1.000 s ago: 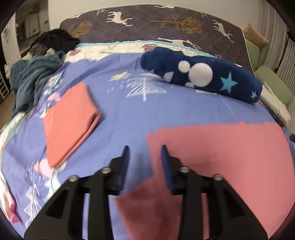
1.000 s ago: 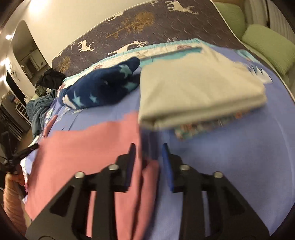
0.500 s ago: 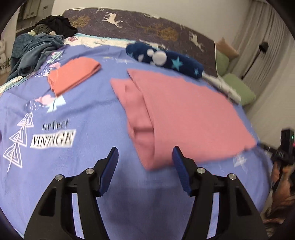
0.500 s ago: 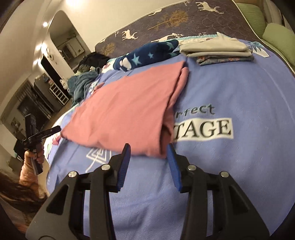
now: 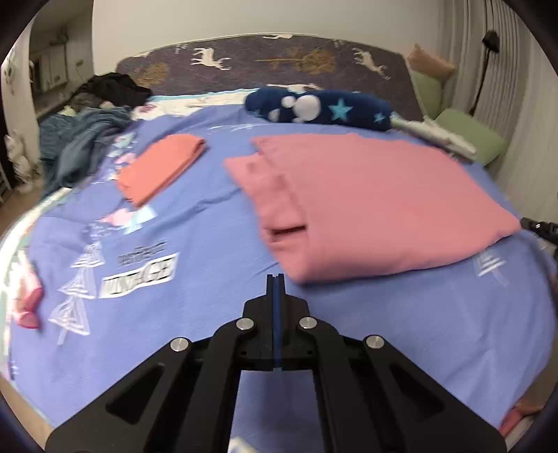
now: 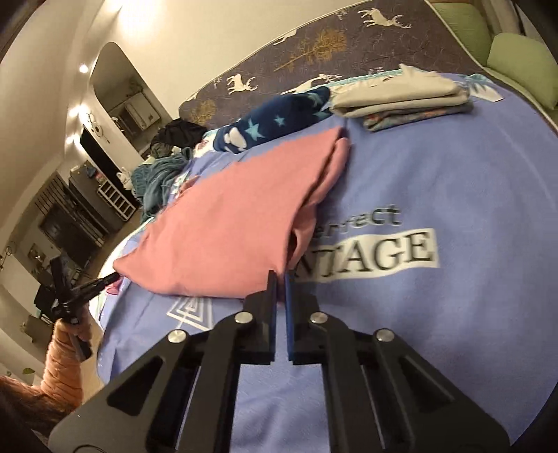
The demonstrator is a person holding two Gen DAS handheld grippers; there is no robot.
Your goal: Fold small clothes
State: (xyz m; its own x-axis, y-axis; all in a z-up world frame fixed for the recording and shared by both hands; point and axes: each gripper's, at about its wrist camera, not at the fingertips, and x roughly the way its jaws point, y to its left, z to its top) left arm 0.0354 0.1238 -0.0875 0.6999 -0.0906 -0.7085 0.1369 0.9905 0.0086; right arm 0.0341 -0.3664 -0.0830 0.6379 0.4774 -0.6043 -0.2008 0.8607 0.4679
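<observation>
My bed (image 5: 216, 223) fills the near ground, spread with a lilac printed sheet. At its far end a dark mattress (image 5: 265, 66) with deer and trees leans on a pale wall (image 5: 244, 17). Green cushions (image 5: 467, 136) and ribbed curtains (image 5: 505, 80) sit right; lit shelving (image 6: 115, 198) stands far left.

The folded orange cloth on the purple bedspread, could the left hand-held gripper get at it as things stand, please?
Probably yes. The folded orange cloth lies alone on the purple bedspread, with bare spread between it and the left hand-held gripper. The jaws are shut, though, and would need to open first.
</observation>
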